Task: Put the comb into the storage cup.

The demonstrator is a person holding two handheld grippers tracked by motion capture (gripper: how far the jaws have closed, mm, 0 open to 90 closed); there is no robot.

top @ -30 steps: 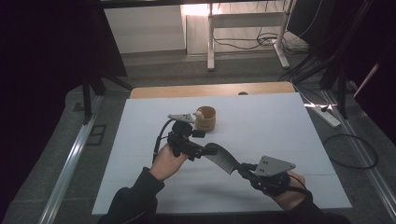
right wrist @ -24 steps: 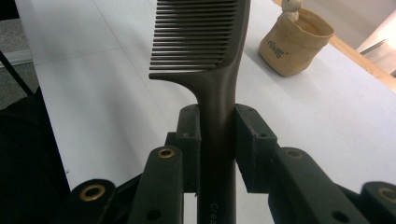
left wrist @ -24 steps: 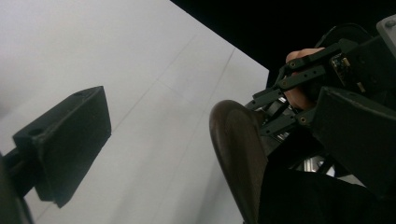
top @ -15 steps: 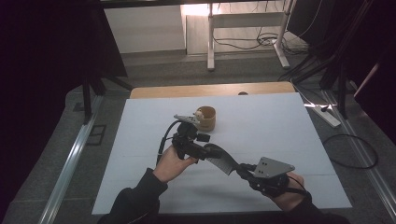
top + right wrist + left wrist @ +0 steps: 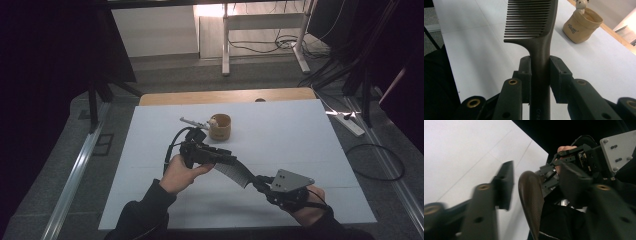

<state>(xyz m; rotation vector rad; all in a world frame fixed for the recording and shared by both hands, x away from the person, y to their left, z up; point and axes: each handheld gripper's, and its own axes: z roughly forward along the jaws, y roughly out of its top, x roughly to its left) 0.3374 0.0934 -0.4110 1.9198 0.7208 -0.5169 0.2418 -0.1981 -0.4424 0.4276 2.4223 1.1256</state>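
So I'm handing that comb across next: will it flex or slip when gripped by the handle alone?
The comb looks like one rigid moulded piece, so it probably stays stiff. Its handle seems smooth, so it could twist between the right gripper's jaws if bumped. The thin teeth are likely the fragile part.

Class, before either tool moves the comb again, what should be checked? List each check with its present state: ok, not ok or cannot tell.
1. Right tool shut on the comb handle: ok.
2. Left tool open around the comb's far end, not clamped: ok.
3. Comb lifted off the white table: cannot tell.
4. Cup standing apart from both tools: ok.
5. Small figure sitting in the cup: ok.
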